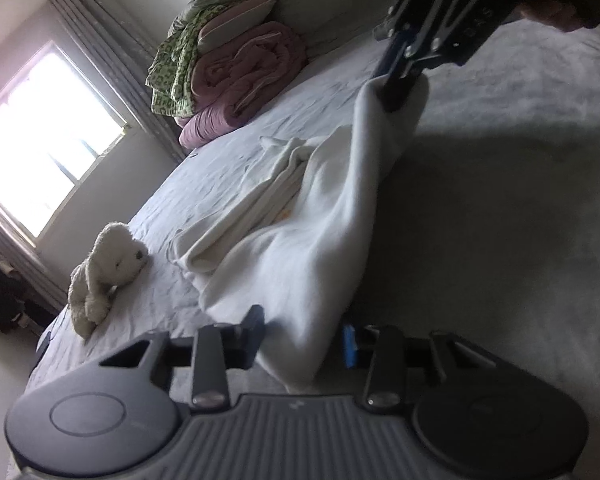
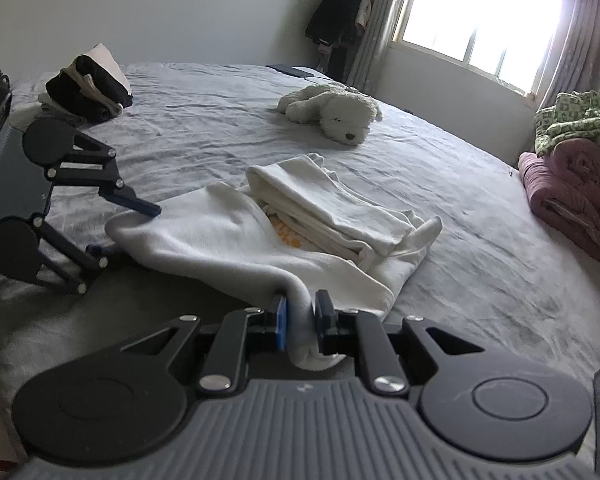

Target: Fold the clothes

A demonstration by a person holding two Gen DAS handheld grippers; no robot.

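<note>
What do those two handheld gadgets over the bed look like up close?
Both match: the left gripper and right gripper have a ribbed grey body flanked by two round black discs, black linkage bars with silver rivets, and jaws with blue pads. A hand holds the right one; no sleeve is clearly visible.

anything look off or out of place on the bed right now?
Mostly no. Both grippers, left and right, pinch the near edge of the white garment, as folding needs. Oddities: the garment's far part is bunched and rumpled rather than flat, and a plush dog lies on the bed beyond it, apart from the garment.
</note>
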